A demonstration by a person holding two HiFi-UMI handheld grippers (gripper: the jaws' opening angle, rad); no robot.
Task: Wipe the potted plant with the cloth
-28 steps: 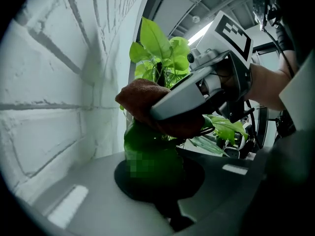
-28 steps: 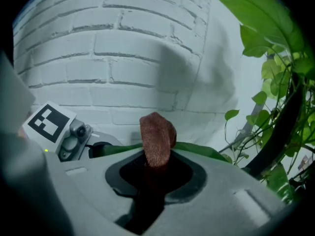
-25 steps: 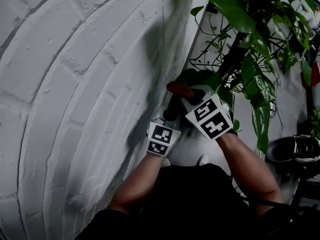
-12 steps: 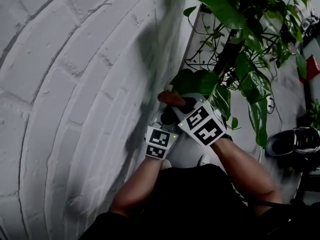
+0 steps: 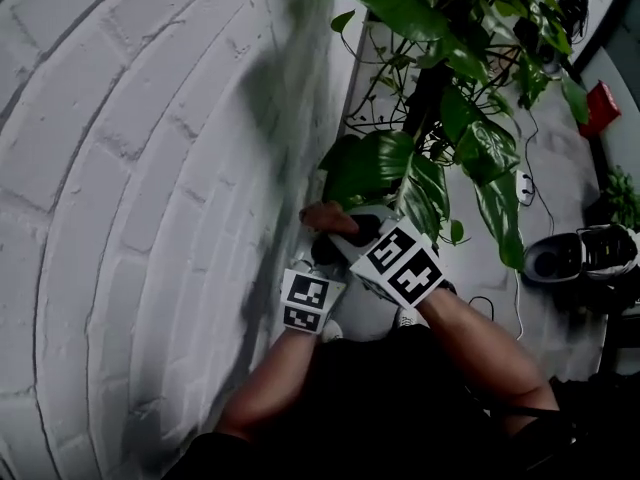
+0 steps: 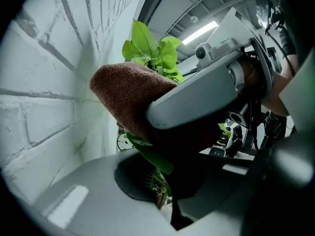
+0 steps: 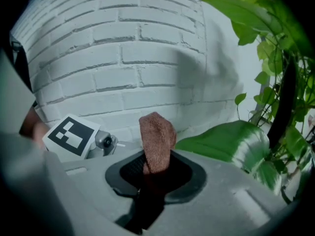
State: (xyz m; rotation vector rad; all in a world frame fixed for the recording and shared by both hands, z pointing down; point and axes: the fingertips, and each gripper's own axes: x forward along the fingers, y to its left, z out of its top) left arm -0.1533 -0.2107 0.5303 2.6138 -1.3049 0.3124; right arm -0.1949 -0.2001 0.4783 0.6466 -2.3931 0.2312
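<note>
White brick wall (image 5: 150,218), filling everything to the left of and behind both claws. Potted plant (image 5: 440,78), the task's thing, rising above and to the right of the claws on a dark central stem with thin trailing vines; its pot cannot be made out with certainty beneath the claws. Broad leaf (image 7: 224,141), glossy and arched, lying just to the right of the right claw and close to the cloth tip. Right claw (image 7: 152,173), jaws pressed together and pinching the cloth (image 7: 156,139), a rust-brown knitted fold that stands up out of the jaws as a soft rounded nub pointed toward the wall. Left claw (image 6: 170,191), just below and beside the right claw, jaws drawn nearly together; a leaf edge (image 6: 150,154) crosses directly in front of them and appears to be caught between them, under the cloth, though the contact lies in shadow. Handling, as judged: the leaves are light, thin, pliant and easily torn or creased, and the gloss suggests a slippery face. A leaf is best held lightly near its margin or supported from beneath, with the soft cloth drawn along the blade from stalk toward tip, never pulling against the stem.
</note>
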